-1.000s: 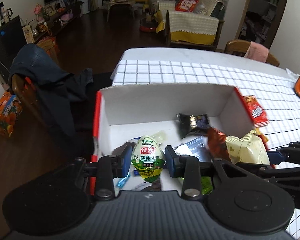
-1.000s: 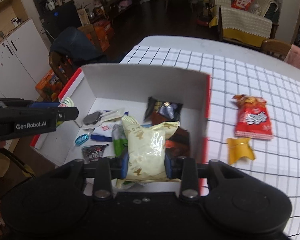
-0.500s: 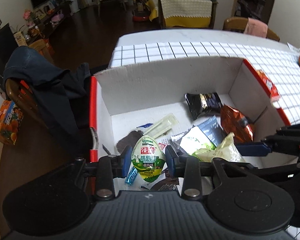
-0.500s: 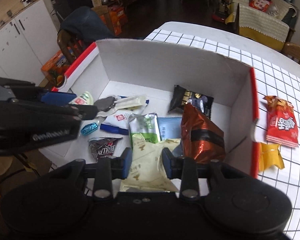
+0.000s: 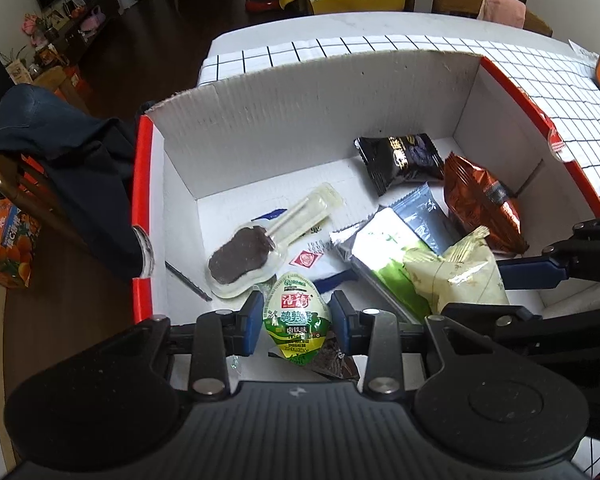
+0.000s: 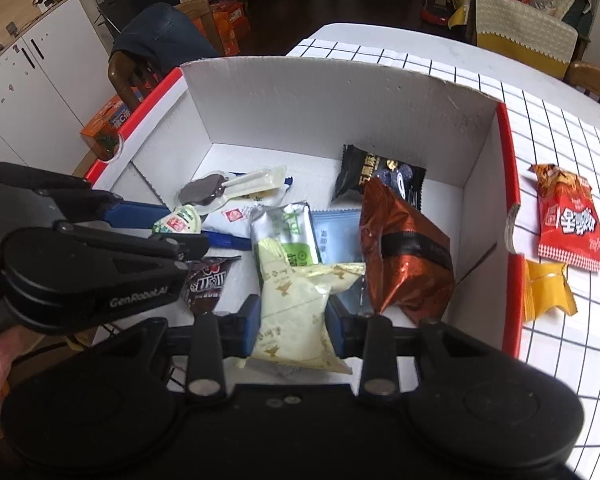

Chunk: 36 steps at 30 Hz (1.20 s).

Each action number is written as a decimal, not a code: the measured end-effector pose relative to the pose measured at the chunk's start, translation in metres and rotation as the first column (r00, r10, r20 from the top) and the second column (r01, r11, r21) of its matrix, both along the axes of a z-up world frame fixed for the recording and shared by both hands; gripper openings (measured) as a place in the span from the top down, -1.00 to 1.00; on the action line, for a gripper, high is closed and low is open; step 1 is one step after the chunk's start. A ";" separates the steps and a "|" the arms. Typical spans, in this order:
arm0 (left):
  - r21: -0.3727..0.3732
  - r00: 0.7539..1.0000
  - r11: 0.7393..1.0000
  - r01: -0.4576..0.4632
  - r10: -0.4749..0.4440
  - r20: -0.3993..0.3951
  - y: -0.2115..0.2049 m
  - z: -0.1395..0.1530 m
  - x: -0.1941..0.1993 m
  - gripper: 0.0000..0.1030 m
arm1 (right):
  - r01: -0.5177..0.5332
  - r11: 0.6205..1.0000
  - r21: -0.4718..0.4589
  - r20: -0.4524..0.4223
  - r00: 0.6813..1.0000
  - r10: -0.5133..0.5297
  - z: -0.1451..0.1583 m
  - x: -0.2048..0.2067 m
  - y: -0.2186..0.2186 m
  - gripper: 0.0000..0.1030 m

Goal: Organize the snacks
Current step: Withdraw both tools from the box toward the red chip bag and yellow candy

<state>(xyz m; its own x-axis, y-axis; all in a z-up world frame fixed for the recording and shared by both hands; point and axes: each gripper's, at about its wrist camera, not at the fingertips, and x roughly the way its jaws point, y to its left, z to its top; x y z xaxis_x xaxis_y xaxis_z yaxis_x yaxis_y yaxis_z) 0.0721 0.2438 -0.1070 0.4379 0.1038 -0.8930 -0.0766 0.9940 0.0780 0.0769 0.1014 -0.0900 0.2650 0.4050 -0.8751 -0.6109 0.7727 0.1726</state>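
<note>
My left gripper (image 5: 296, 322) is shut on a small green and white egg-shaped snack pack (image 5: 297, 320), low inside the white cardboard box (image 5: 300, 104) with red rims. My right gripper (image 6: 290, 322) is shut on a pale cream snack bag (image 6: 292, 320), also inside the box at its near side. On the box floor lie a chocolate ice-cream bar in clear wrap (image 5: 244, 258), a black packet (image 5: 400, 158), a copper-brown bag (image 5: 482, 204) and a green and silver packet (image 5: 392, 256). The left gripper (image 6: 180, 222) shows in the right wrist view with its egg pack (image 6: 178, 220).
The box stands on a table with a white grid-pattern cloth (image 6: 560, 140). A red snack bag (image 6: 570, 220) and a yellow packet (image 6: 548, 292) lie on the cloth right of the box. A chair draped with a dark garment (image 5: 60, 152) stands left of the table.
Both grippers have sunk into the box with their snacks still held. The box floor and its packets now look closer in both views.
</note>
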 end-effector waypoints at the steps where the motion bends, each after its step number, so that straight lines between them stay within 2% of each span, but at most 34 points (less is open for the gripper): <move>1: -0.004 1.000 1.000 -0.001 0.001 -0.002 0.000 0.000 0.000 0.29 | 0.002 1.000 0.002 -0.003 1.000 -0.002 0.000 0.000 -0.001 0.34; 6: -0.030 1.000 1.000 0.000 0.000 0.012 0.000 0.005 -0.004 0.14 | 0.014 1.000 0.016 -0.011 1.000 -0.014 0.004 -0.002 -0.006 0.32; 8: -0.037 1.000 0.999 -0.003 0.004 0.023 0.000 0.009 -0.007 -0.02 | 0.023 0.999 0.026 -0.012 1.000 -0.023 0.007 -0.003 -0.010 0.32; 13: -0.064 0.998 0.998 -0.013 0.017 0.060 0.000 0.024 -0.015 -0.08 | 0.047 0.997 0.066 -0.010 0.999 -0.046 0.019 -0.003 -0.020 0.30; 20: -0.074 0.991 0.997 -0.005 0.014 0.132 -0.007 0.050 -0.025 -0.27 | 0.071 0.990 0.121 0.003 0.997 -0.072 0.042 -0.006 -0.038 0.24; 23: -0.077 0.986 0.997 0.002 0.011 0.165 -0.013 0.062 -0.027 -0.39 | 0.083 0.985 0.148 0.010 0.996 -0.086 0.053 -0.009 -0.048 0.15; 26: -0.083 0.980 0.996 0.012 0.005 0.199 -0.021 0.072 -0.030 -0.41 | 0.091 0.980 0.177 0.009 0.996 -0.094 0.062 -0.011 -0.059 0.03; 29: -0.082 0.973 0.996 0.027 -0.007 0.231 -0.030 0.082 -0.033 -0.45 | 0.095 0.976 0.195 0.034 0.994 -0.104 0.072 -0.015 -0.070 -0.13; 31: -0.077 0.968 0.996 0.037 -0.016 0.251 -0.038 0.087 -0.034 -0.48 | 0.100 0.973 0.208 0.052 0.992 -0.113 0.078 -0.017 -0.079 -0.36; 36: -0.082 0.957 0.995 0.058 -0.032 0.290 -0.058 0.099 -0.034 -0.55 | 0.121 0.968 0.222 0.083 0.986 -0.143 0.090 -0.015 -0.107 -0.53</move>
